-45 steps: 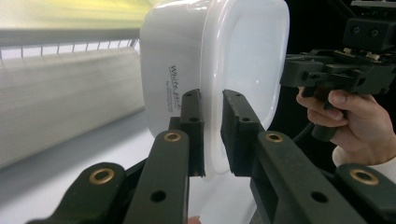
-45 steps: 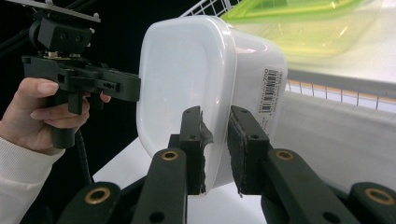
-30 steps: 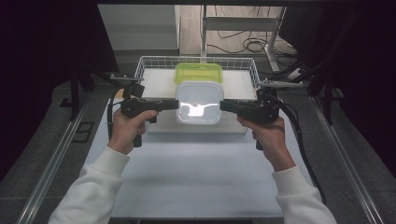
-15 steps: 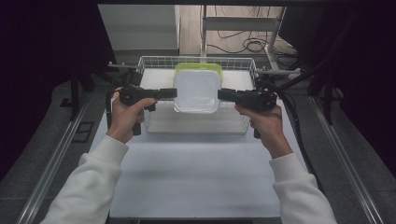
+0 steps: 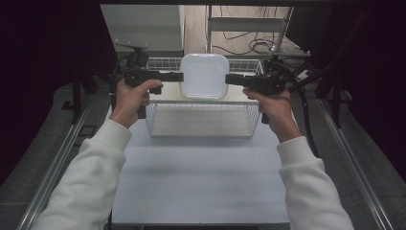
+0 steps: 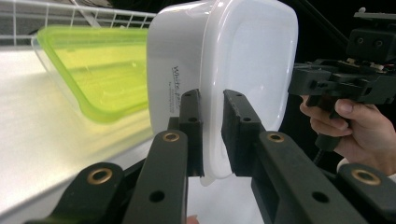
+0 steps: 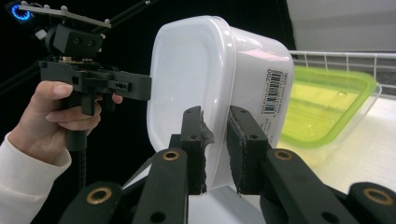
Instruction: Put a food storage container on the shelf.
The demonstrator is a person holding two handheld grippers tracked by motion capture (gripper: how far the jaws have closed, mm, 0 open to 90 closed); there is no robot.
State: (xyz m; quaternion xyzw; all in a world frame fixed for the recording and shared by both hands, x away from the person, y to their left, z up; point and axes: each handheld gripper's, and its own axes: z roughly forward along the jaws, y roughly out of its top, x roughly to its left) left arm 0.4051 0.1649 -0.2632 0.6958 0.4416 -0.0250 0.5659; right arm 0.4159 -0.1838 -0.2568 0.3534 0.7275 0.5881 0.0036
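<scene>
Holding up a white box [image 5: 204, 75] with a lid, high in the air over the far part of a wire basket [image 5: 201, 120]. Pinching the lid's rim on one side with the left gripper [image 5: 181, 76], its jaws squeezed shut on the edge, as seen close up in the left gripper view [image 6: 212, 133]. Pinching the rim on the other side with the right gripper [image 5: 227, 79], also clamped tight on the white box [image 7: 219, 79], with the jaws close together [image 7: 215, 144]. Carrying it level between both hands, not touching the basket or the table [image 5: 201, 182]. Leaving a green box [image 6: 93, 70] lying down below on the white floor of the basket, also seen in the right gripper view [image 7: 327, 107]. So the lifting part looks done, since the white box is up and free. Still needing, most likely, to bring it somewhere and set it down gently, then let go with both grippers. Not able to tell from here where it should go.
</scene>
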